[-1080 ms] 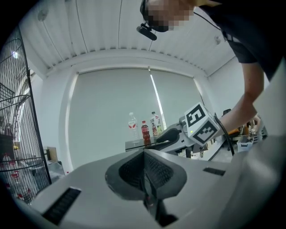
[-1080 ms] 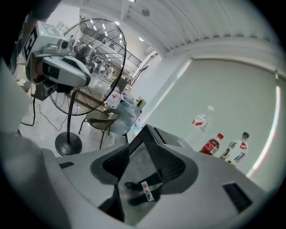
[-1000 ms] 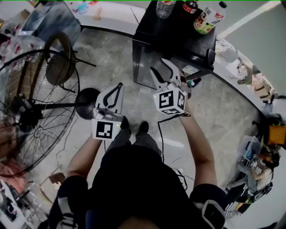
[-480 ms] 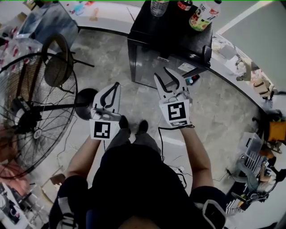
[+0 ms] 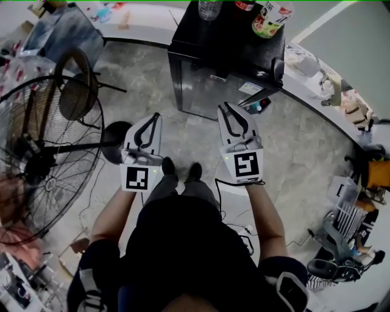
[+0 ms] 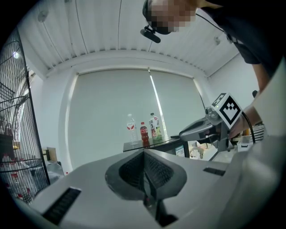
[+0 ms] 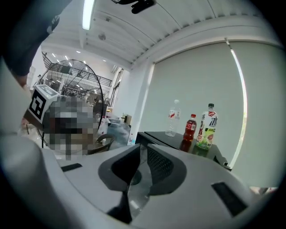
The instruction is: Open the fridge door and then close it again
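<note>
In the head view, the fridge stands at the upper centre of the frame. It is a low black box with three bottles on its top, and its door faces the person. The door looks closed, though from this steep angle I cannot be sure it has sealed. The left gripper and the right gripper are held side by side in the middle of the frame. Both point up the frame toward the fridge, and both are well apart from it, over bare floor. Neither touches the door, so I judge this a resting pose rather than a reach. A large fan fills the left edge, clear of both arms.

In the left gripper view, the jaws are pressed together along one line with nothing between them. The fridge sits small at centre, just above the jaws. This hand looks parked, probably because one gripper is enough for a door.

In the right gripper view, the jaws have just been closing and now leave only a narrow slit. Floor shows through the slit and nothing is held (they are closing on air, not on the door). The fridge and its bottles lie right of centre, ahead of the tips and some way off.
</note>
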`<state>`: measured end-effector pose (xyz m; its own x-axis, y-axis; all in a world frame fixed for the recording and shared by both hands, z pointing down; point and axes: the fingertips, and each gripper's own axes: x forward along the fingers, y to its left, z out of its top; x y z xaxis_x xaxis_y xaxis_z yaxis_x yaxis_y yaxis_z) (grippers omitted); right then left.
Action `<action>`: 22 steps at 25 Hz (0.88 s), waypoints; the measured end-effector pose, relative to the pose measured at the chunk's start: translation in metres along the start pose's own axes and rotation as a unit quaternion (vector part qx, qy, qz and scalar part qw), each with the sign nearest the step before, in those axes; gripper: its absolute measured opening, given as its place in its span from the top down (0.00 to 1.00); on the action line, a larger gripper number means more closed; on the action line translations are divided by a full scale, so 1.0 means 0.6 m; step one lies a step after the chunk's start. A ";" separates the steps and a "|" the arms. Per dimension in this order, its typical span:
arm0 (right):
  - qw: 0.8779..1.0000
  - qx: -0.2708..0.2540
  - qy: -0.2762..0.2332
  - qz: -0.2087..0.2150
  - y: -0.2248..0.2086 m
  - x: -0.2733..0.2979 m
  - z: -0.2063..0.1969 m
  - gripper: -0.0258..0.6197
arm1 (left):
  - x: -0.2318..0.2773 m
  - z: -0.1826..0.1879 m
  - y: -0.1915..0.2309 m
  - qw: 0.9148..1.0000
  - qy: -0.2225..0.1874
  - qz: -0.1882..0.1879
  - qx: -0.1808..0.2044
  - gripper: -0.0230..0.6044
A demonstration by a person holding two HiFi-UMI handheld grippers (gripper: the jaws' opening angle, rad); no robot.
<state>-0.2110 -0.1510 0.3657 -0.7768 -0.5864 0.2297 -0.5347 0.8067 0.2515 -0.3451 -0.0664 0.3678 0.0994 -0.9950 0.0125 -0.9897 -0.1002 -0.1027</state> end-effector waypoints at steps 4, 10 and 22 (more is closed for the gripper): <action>1.000 0.018 -0.014 -0.011 -0.003 -0.022 0.000 0.87 | -0.002 -0.001 -0.005 1.000 0.003 -0.001 0.000 0.93; 0.998 0.034 -0.028 -0.033 -0.013 -0.060 0.005 0.93 | -0.002 0.002 -0.017 1.000 0.002 -0.005 0.000 0.93; 0.992 0.067 -0.059 -0.091 -0.023 -0.147 0.007 0.93 | -0.015 0.014 -0.038 1.000 -0.006 -0.006 -0.001 0.93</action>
<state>-0.1365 -0.1103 0.3382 -0.6931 -0.7165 0.0788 -0.7023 0.6958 0.1505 -0.3226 -0.0553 0.3617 0.1131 -0.9936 0.0024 -0.9886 -0.1127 -0.1003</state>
